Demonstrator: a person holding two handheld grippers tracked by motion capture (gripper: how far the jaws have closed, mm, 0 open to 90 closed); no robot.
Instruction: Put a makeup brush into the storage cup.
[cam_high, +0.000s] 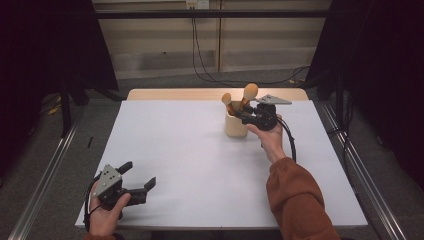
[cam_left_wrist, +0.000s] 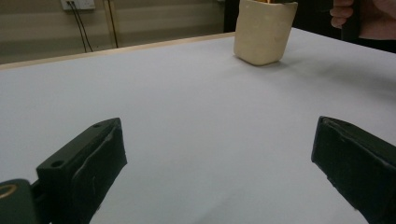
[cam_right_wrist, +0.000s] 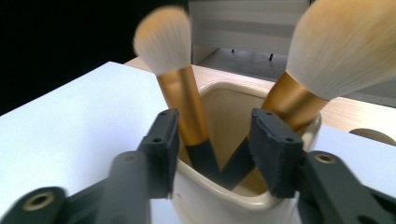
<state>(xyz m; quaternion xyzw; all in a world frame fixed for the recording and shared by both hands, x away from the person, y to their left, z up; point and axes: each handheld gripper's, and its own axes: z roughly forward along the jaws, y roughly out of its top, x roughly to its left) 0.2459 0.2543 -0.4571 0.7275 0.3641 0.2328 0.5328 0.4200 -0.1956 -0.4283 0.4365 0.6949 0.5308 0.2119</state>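
- Makeup brushes: two stand crossed in the cream cup (cam_high: 235, 125), at the table's (cam_high: 190, 165) far right-centre; smaller brush (cam_right_wrist: 173, 70) leans left, larger brush (cam_right_wrist: 327, 60) leans right.
- Left gripper (cam_high: 137, 179): at the near left corner, well apart from the cup, jaws spread wide with nothing between them.
- Right gripper (cam_right_wrist: 212, 144): at the cup's rim, jaws partly apart, pads off both handles. My reading: a brush just dropped in, release done, hand not yet withdrawn.
- What's left: likely only pulling back; no other brushes lie on the table.
- Hard to read: handle ends are hidden inside the cup; the smaller brush head is blurred; the cup's top is cropped in the left gripper view.
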